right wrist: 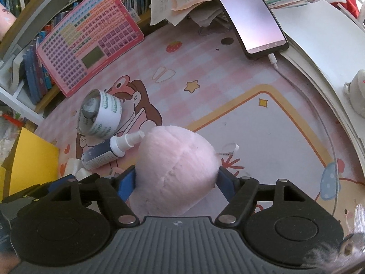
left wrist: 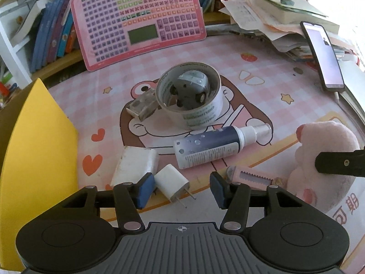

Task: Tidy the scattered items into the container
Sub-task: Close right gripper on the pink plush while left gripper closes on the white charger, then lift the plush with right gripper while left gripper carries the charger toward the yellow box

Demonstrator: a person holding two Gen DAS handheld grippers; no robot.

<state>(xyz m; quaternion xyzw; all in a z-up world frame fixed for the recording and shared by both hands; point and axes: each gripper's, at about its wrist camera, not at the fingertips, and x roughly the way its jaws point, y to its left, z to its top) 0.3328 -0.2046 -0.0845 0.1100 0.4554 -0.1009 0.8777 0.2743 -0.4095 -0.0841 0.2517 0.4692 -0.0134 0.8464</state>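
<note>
Here, two white chargers [left wrist: 146, 171], one tape roll [left wrist: 189, 96], one spray bottle [left wrist: 216, 146], left gripper [left wrist: 180, 188] agape, right gripper [right wrist: 176, 180] astride plush toy [right wrist: 176, 171], grip unclear.

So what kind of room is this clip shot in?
Most likely a child's study desk at home: a pink checked cartoon desk mat covers the top, a pink learning board with rows of small keys leans against shelves of upright books, and loose worksheets pile up behind.
</note>
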